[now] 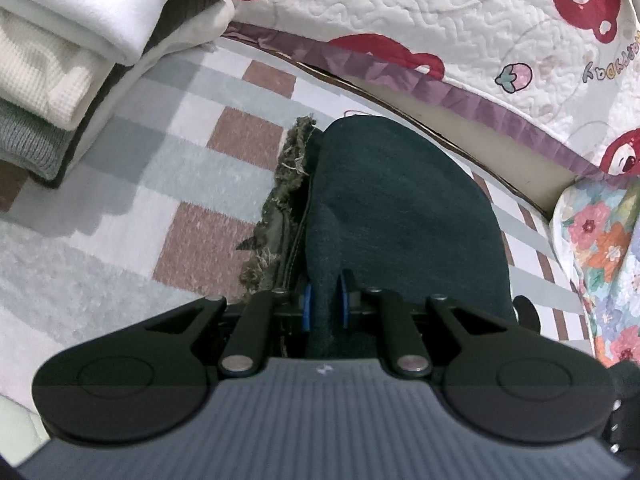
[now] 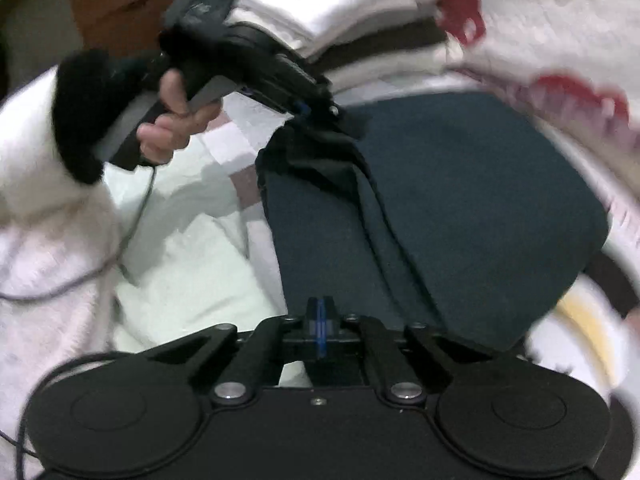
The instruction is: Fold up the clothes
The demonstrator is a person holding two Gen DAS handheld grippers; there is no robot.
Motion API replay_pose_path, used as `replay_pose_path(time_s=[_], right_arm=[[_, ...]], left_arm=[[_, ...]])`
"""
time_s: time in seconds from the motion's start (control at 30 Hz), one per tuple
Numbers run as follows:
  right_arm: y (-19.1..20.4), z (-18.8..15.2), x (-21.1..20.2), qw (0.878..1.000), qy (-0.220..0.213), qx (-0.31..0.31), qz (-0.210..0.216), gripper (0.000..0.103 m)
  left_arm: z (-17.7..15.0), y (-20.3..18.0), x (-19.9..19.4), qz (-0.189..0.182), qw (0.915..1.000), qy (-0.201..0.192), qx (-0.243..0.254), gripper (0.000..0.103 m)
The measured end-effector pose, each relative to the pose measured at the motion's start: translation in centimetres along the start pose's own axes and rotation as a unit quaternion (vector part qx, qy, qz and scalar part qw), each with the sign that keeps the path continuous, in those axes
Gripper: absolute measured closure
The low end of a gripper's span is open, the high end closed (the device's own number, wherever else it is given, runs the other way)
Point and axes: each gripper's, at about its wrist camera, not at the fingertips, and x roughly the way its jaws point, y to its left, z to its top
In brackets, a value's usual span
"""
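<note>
Left wrist view: the only writing is on the quilt along the far edge of the rug, a pink-and-green word upside down beside a strawberry, too distorted to read. The quilt is white with red bear faces and a purple border. The left gripper is clamped on a fold of the dark jeans, its blue pads pressing the cloth from both sides. The jeans lie on the checked grey, white and brown rug, a frayed greenish hem showing at their left edge. A stack of folded clothes sits at the rug's far left corner (white on top, grey knit at the bottom), cut off by the frame. A flowered cloth shows at the right edge.

Right wrist view: much is blurred by motion. The right gripper has its blue pads pressed together with nothing visible between them, hovering over the near edge of the jeans. Farther off, the left gripper pinches a bunched corner of the jeans, held by a hand in a black fuzzy cuff; a thin cable hangs from it.
</note>
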Motion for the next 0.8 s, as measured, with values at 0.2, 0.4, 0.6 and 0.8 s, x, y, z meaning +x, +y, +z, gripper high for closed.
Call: replay_pose_path(time_s=[0.2,0.4,0.6,0.8], right_arm=[[-1.3,3.0,2.7,0.998,-0.044,0.007,-0.032,0.056],[-1.8,3.6,5.8,0.999,-0.038,0.032,0.009,0.053],[0.2,1.9,5.5,0.995,-0.027,0.063,0.068,0.06],[2.9,0.2,5.6,0.992,-0.002,0.071,0.104,0.065]], left_arm=[[0.1,0.6,-0.2,-0.001,0.9999,0.0,-0.013,0.09],[0.1,1.0,-1.7,0.02,0.9996,-0.021,-0.003,0.09],[0.7,0.6,-3.7,-0.033,0.9971,-0.068,0.005,0.086],[-0.9,-1.6,-0.2,0.01,0.9961,0.035,0.08,0.077]])
